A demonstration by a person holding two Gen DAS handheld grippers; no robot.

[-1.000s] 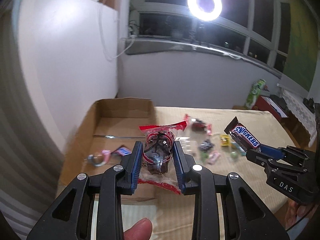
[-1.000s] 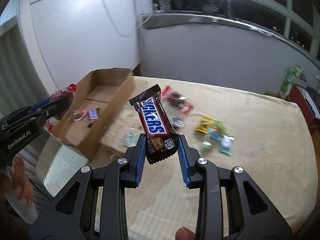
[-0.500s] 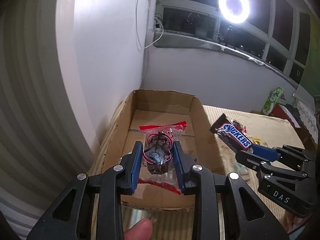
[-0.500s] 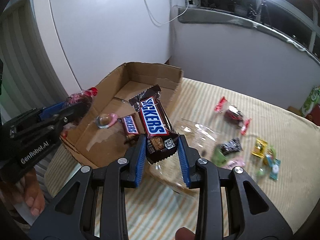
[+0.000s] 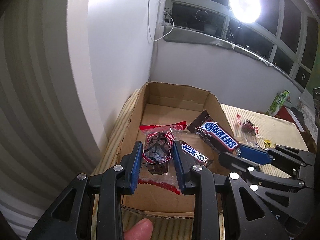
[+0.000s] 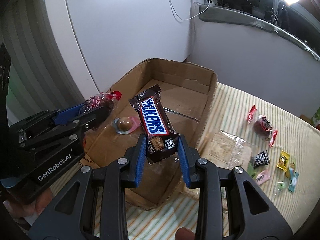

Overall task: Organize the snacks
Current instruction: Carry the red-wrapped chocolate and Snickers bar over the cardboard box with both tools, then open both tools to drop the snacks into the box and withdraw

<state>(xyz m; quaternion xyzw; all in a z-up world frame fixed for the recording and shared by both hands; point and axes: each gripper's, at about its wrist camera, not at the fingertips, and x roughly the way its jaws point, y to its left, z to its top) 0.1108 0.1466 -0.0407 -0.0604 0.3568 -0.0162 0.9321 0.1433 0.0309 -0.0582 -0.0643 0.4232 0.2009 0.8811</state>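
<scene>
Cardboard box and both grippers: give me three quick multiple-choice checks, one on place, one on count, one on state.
1. Where is the Snickers bar that the right gripper holds?
A. Over the cardboard box
B. On the windowsill
C. On the floor

2. How many Snickers bars show in the left wrist view?
A. One
B. Two
C. Four

3. What is the left gripper doing?
A. Standing open and empty
B. Clamped on a red-edged clear snack packet
C. Holding a green bottle

Answers: 1 A, the bar hangs above the box floor. 2 B, the held bar plus a small bar lying in the box. 3 B, the pads press the packet's sides.
</scene>
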